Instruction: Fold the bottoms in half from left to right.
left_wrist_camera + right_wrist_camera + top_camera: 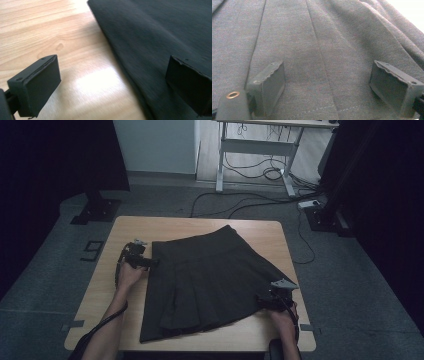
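Dim grey carpet and loose cables surround a small wooden table (200, 225), and on it lies a dark pleated skirt (205, 280), spread flat over most of the top. Its waistband points to the far side and its wide hem to the near edge, so the long axis runs away from the person.

At the skirt's left edge, near the waistband, is the left gripper (141, 261); its jaws stand wide apart, one over bare wood and one over the cloth, so the fabric edge passes between them (117, 67). At the hem's right corner sits the right gripper (267, 301), also spread open, hovering low over the pleats (322, 62) and pinching nothing.

Both hands are about equally near. I judge the next move is to close on these two edges.
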